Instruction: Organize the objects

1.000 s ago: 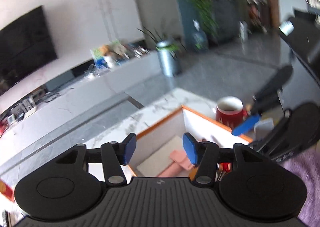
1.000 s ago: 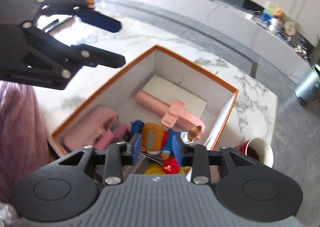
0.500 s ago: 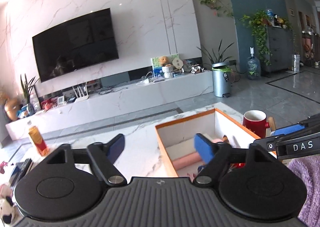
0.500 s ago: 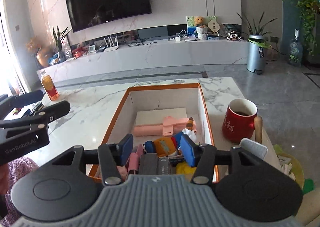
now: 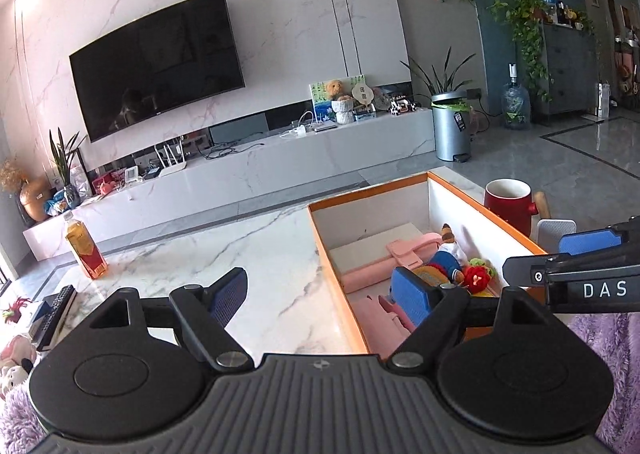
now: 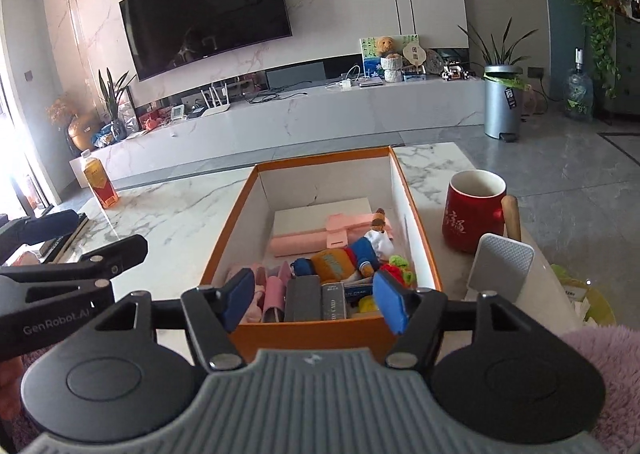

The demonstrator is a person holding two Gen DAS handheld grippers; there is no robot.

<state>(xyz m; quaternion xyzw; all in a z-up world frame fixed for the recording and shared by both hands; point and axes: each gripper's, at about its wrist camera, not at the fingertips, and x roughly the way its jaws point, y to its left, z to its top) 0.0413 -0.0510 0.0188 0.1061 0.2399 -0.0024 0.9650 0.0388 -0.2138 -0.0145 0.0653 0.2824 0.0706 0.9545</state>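
Observation:
An orange-rimmed box [image 6: 312, 328] with white walls sits on the marble table [image 6: 172, 205]. In it lie a long pink item [image 6: 316, 238], a doll in blue and orange [image 6: 344, 258], a red and green plush, pink pouches and grey card boxes. My right gripper [image 6: 314, 294] hovers at the box's near wall; its jaws are opening and nothing is between them. My left gripper [image 5: 320, 290] stands wide open and empty over the box's left rim [image 5: 368, 191], with the doll [image 5: 448, 254] off to its right.
A red mug [image 6: 472, 213] and a grey-white ribbed pad [image 6: 500, 266] stand right of the box. An orange drink bottle [image 5: 86, 250] and a remote [image 5: 54, 306] lie at the table's left. Purple fuzzy sleeves show at the frame edges.
Both cameras swung from a tilted look down into the box to a level view of the room. Both grippers pulled back toward the near edge and their jaws spread wider.

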